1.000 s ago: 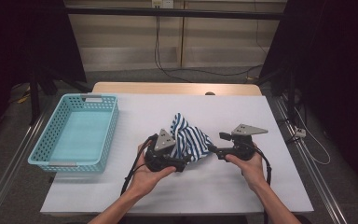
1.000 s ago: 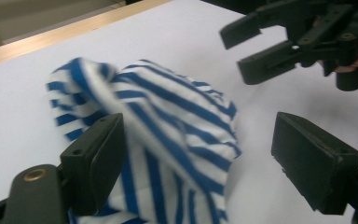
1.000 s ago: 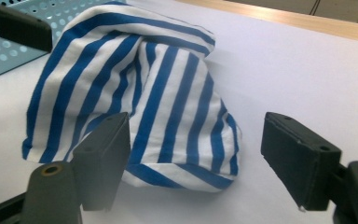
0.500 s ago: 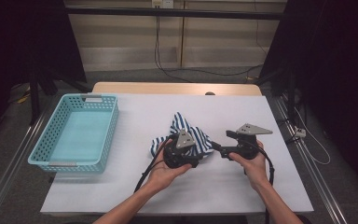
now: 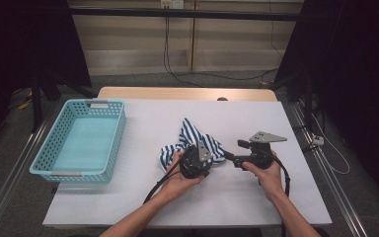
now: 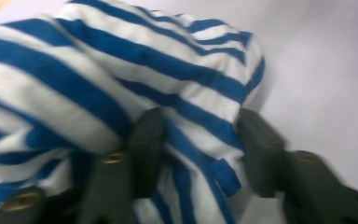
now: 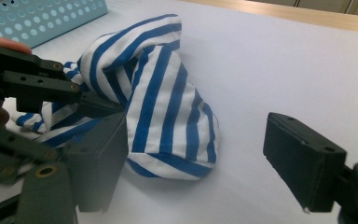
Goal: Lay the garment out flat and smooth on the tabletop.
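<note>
**Inspector:** Start with the striped cloth (image 5: 192, 140).

**Assistant:** Blue and white, bunched in a loose mound at mid-table on the white sheet (image 5: 143, 148), well apart from the turquoise basket (image 5: 79, 143), which holds nothing.

**Inspector:** Left gripper (image 5: 197, 163)?

**Assistant:** Down on the near edge of the mound. Its own view has a fold of fabric between the jaws, both pads against it. The jaws have just been closing, so I judge a pinch being taken, probably on a hem, to lift or spread the cloth.

**Inspector:** Right gripper (image 5: 227, 155)?

**Assistant:** Jaws apart, nothing between them. One fingertip (image 7: 100, 168) stands just beside the cloth's right edge, the other clear over bare table. Likely waiting for a second corner.

**Inspector:** Changes from the earlier frames?

**Assistant:** The left hand has moved rightwards and down onto the cloth from its left side. The right hand has hardly shifted. The cloth keeps roughly the same heap.
</note>
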